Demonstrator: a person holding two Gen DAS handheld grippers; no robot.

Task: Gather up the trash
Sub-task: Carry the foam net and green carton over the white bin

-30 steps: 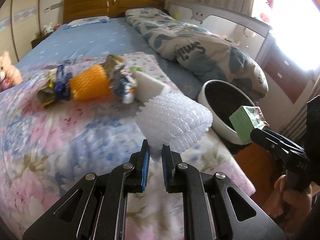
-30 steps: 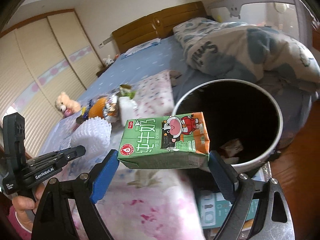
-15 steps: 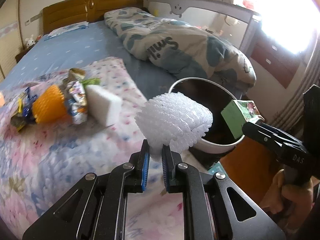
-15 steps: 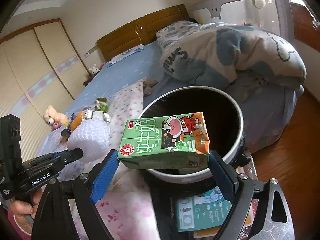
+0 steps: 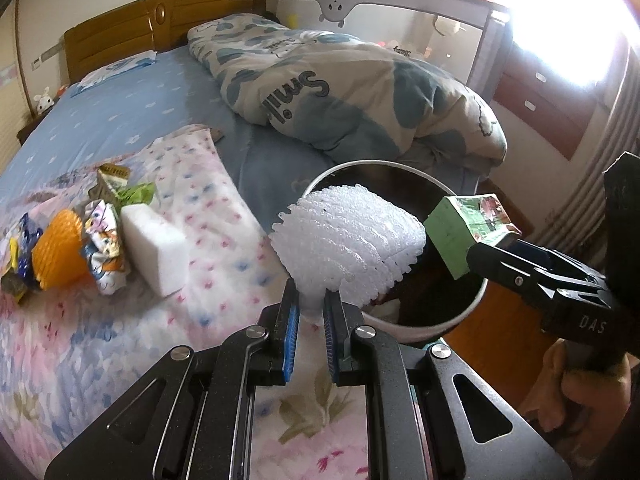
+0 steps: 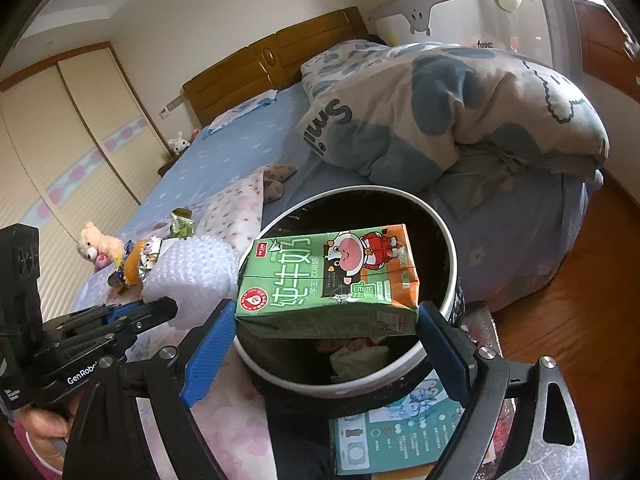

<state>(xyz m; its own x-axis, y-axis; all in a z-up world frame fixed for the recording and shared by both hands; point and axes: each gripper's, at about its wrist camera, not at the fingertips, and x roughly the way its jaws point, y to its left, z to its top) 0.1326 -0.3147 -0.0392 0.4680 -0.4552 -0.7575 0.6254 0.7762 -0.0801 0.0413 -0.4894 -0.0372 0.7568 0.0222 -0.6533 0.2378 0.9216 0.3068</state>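
Left gripper (image 5: 308, 312) clamped narrow on the lower edge of a white foam net sleeve (image 5: 348, 240): soft, knobbly mesh, fanned out above the blue pads, held in the air over the near-left rim of the bin (image 5: 436, 326). Same sleeve seen from the right wrist (image 6: 192, 272), just left of the bin rim.

Right gripper (image 6: 326, 330) spread wide, gripping a green milk carton (image 6: 328, 280) by its two ends: rectangular printed card box, cartoon cow on the face, orange panel at the right end, lying on its long side. Carton held directly above the bin mouth; from the left wrist (image 5: 468, 232) seen over the right part of the opening, just right of the sleeve, not touching it.

Bin (image 6: 448, 236) round, white rim, dark inner wall, standing on the floor against the bed edge; crumpled paper-like scraps visible at its bottom (image 6: 356, 356). Printed leaflet (image 6: 392, 432) flat on the floor at its near side.

Remaining trash on the floral blanket (image 5: 208, 216), left and well apart from both grippers: white foam block (image 5: 156, 248), smooth and rectangular; orange foam net (image 5: 54, 252), ribbed and cup-shaped; crumpled shiny wrappers (image 5: 102, 248) touching the block and the net; green wrapper (image 5: 134, 194) just behind.

Rolled quilt (image 5: 360, 96) with blue patches on the far side of the bed.
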